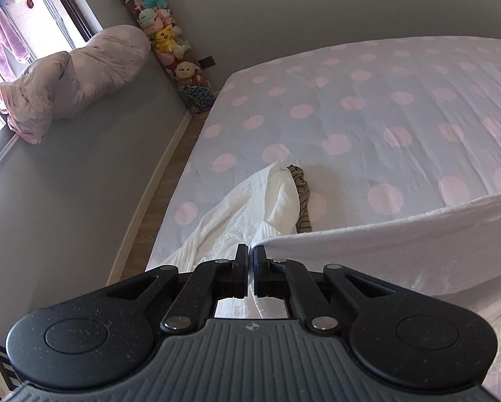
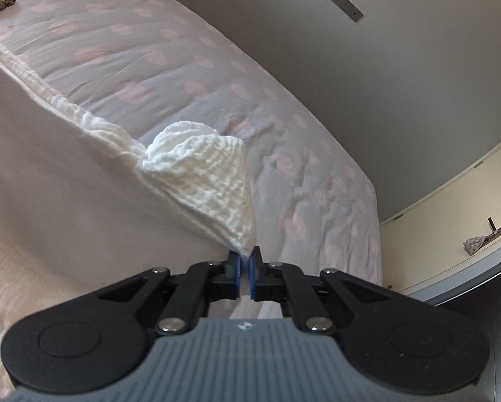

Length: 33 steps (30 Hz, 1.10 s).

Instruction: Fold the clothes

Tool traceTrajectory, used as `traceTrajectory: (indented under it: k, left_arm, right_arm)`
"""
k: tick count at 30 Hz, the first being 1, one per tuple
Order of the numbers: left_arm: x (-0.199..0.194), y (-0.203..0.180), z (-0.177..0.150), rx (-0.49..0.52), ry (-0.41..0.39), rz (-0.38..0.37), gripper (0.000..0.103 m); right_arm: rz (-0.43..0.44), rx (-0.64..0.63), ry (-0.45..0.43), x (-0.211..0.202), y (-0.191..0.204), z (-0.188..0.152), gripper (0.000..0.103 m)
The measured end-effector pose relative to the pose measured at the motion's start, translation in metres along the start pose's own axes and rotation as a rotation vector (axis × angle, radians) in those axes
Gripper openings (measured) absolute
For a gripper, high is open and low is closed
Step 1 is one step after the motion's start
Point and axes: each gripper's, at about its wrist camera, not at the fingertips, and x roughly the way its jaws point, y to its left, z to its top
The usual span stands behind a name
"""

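Observation:
A white crinkled cloth garment (image 1: 401, 234) is stretched between both grippers above the bed. My left gripper (image 1: 250, 251) is shut on one corner of it, with cloth pinched between the black fingers and hanging down behind them. My right gripper (image 2: 245, 254) is shut on the opposite corner (image 2: 203, 181), which bunches up just above the blue pads. The taut edge runs away to the upper left in the right wrist view (image 2: 32, 77). Part of the garment lies crumpled on the bed (image 1: 250, 207).
The bed (image 1: 367, 107) has a grey sheet with pink dots. A striped dark garment (image 1: 302, 194) lies beside the white cloth. A folded pink duvet (image 1: 73, 77) sits on a window ledge, with a stack of plush toys (image 1: 170, 43) in the corner. A floor strip (image 1: 170, 174) runs left of the bed.

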Motion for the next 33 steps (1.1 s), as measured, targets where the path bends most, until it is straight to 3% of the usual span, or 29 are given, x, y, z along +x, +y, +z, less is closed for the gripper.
traceTrajectory:
  k: [10,15,19,20,22,23,28,33]
  left_arm:
    - [0.121,-0.039,0.072,0.029,0.032,0.109,0.001]
    - [0.181,-0.065,0.08,0.058,0.06,0.106,0.002]
    - [0.209,-0.079,0.074,0.047,0.077,0.086,0.012]
    - [0.211,-0.081,0.071,0.052,0.084,0.081,0.019]
    - [0.213,-0.083,0.064,0.07,0.095,0.084,0.023]
    - [0.21,-0.081,0.06,0.073,0.101,0.077,0.023]
    - [0.184,-0.064,0.037,0.066,0.127,0.038,0.025]
    - [0.14,-0.041,0.001,0.044,0.152,-0.016,0.037]
  right_arm:
    - [-0.047,0.02,0.046,0.121,0.029,0.052,0.006]
    - [-0.054,0.047,0.093,0.176,0.043,0.061,0.006]
    - [-0.029,0.058,0.131,0.204,0.053,0.059,0.009]
    - [-0.022,0.064,0.137,0.208,0.055,0.057,0.017]
    - [-0.017,0.077,0.143,0.21,0.058,0.054,0.033]
    - [-0.017,0.083,0.143,0.209,0.058,0.053,0.037]
    - [-0.011,0.109,0.123,0.181,0.06,0.047,0.042]
    - [0.037,0.163,0.088,0.132,0.062,0.036,0.051]
